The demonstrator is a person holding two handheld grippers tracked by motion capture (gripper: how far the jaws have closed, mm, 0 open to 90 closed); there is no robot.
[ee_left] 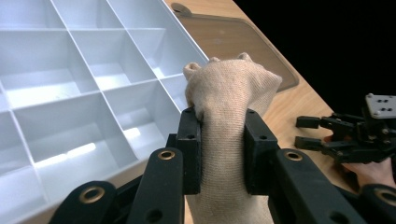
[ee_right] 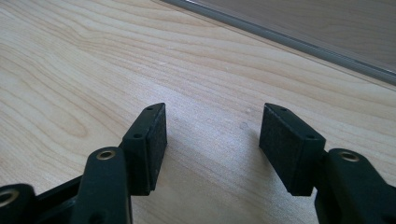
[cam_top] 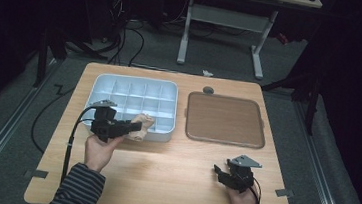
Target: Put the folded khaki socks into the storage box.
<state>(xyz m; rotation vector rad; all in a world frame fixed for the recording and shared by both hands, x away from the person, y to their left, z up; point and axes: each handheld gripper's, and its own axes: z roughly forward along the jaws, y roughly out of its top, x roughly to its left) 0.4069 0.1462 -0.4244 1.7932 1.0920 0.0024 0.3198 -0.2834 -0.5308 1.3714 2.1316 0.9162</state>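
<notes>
One beige knitted cloth bundle [ee_left: 227, 93] pinched in the left gripper [ee_left: 222, 149] fingers beside one pale-blue compartment tray [cam_top: 101, 85]; one brown flat tray [cam_top: 225, 119]; right gripper [ee_right: 212, 140] fingers wide apart, empty, over the wooden bench [cam_top: 172, 174].

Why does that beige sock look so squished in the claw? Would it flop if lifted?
Probably soft: the sock pinches narrow between the left claw pads. Likely floppy, since it bulges above them. Its knit weave probably keeps it from slipping.

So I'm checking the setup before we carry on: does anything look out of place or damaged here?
Nothing stands out. The left claw grips a rolled beige sock at the near right corner of the white divided box, whose compartments look empty. The brown lid lies flat beside it. The right claw is open over bare table.
</notes>
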